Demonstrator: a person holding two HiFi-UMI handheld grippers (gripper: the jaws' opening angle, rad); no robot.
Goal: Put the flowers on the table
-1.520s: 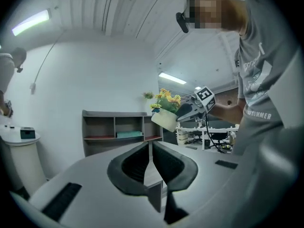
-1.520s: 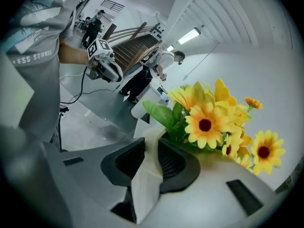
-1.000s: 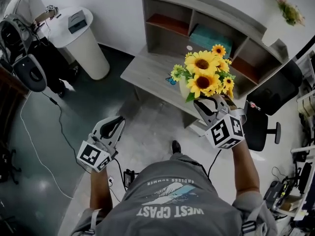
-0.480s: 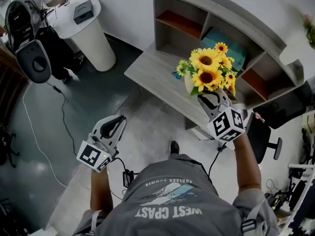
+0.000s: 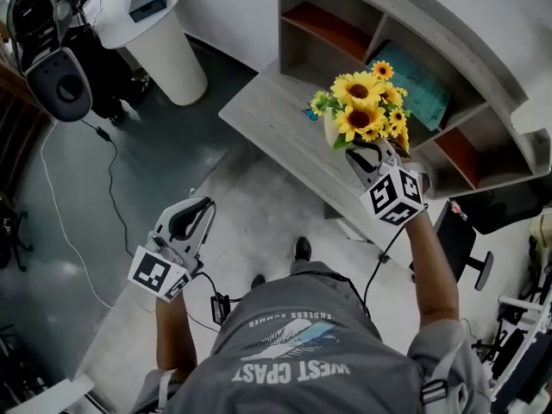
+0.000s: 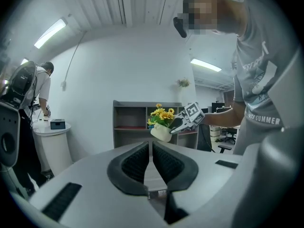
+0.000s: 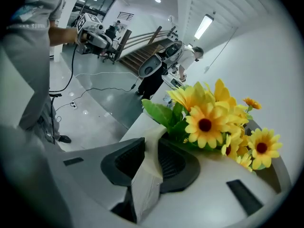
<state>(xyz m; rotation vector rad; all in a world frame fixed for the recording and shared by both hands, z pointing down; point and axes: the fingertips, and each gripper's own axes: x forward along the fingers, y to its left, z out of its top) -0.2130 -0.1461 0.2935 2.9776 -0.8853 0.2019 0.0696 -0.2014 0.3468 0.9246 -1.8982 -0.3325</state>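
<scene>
A bunch of yellow sunflowers (image 5: 362, 109) stands in a white pot (image 5: 331, 131), held above the grey table (image 5: 267, 119). My right gripper (image 5: 362, 155) is shut on the pot's rim; in the right gripper view the white rim (image 7: 151, 152) is pinched between the two dark pads and the flowers (image 7: 209, 120) fill the view just beyond. My left gripper (image 5: 191, 217) hangs low on the left over the floor, its jaws closed together on nothing (image 6: 150, 156). From there the flowers (image 6: 161, 114) show far off.
A grey shelf unit (image 5: 405, 50) with open compartments rises at the table's back, a teal box (image 5: 416, 86) inside it. A white round stand (image 5: 155, 33) and a person are at upper left. A black office chair (image 5: 461, 235) stands at right. Cables lie across the floor.
The right gripper has carried the flower pot up and forward, further over the table towards the shelf. The left gripper has dropped slightly lower and stayed shut.
</scene>
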